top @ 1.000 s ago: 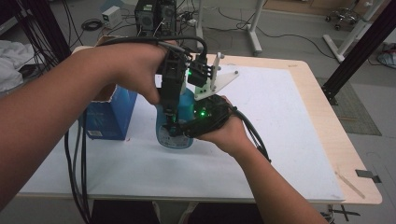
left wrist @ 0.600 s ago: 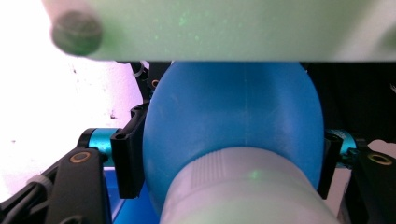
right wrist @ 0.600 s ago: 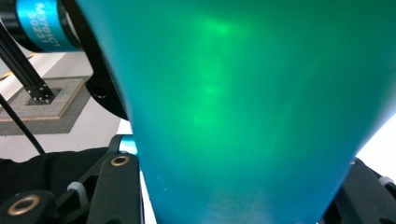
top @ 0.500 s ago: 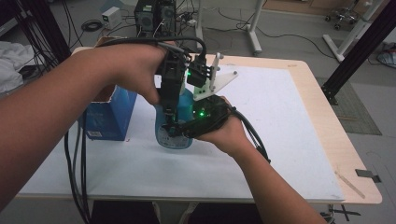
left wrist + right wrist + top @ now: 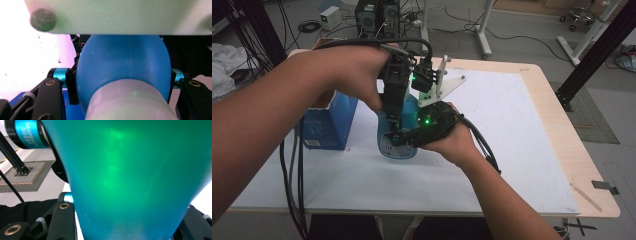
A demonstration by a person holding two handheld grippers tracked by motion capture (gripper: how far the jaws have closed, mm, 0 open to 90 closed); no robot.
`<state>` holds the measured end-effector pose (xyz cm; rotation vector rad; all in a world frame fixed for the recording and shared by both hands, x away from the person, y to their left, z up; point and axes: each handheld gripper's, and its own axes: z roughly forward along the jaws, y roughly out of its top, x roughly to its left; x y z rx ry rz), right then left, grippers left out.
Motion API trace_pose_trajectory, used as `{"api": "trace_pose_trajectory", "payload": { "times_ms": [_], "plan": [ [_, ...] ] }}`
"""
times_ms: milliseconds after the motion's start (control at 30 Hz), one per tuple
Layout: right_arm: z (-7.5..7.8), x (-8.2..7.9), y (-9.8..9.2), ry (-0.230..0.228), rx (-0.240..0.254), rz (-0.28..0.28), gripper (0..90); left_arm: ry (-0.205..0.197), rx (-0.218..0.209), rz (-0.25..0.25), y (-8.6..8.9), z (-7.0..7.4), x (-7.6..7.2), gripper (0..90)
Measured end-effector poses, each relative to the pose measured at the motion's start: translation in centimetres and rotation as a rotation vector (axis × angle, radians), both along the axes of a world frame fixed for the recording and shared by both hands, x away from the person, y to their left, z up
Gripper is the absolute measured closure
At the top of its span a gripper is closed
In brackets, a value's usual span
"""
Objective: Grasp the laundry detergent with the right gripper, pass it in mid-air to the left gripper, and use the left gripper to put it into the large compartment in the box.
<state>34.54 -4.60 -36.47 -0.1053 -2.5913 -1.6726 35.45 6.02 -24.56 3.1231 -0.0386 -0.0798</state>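
A translucent blue bottle (image 5: 398, 149) stands on the white table mat (image 5: 512, 130), and both grippers are on it. My left gripper (image 5: 393, 132) comes down from above, shut on the blue bottle. In the left gripper view the bottle's rounded shoulder (image 5: 122, 65) sits between the black fingers (image 5: 71, 86), with a pale ribbed collar (image 5: 127, 100) nearest the camera. My right gripper (image 5: 406, 140) reaches in from the right, low on the body, and is shut on it too. The body (image 5: 130, 182), lit green, sits between that gripper's jaws in the right gripper view.
A blue carton (image 5: 328, 124) stands just left of the bottle, close to the left hand. The right gripper's white three-cornered plate (image 5: 443, 89) sticks up behind the bottle. Cables (image 5: 292, 170) hang off the table's left front. A wooden table edge (image 5: 562, 130) borders the mat.
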Motion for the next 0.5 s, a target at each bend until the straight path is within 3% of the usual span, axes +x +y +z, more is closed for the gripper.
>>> {"api": "trace_pose_trajectory", "payload": {
  "times_ms": [500],
  "plan": [
    [-0.04,-0.12,0.02,0.0,0.012,0.015,46.4,-0.005,0.022,0.005,-0.21,0.12,-0.36,38.7]
  ]
}}
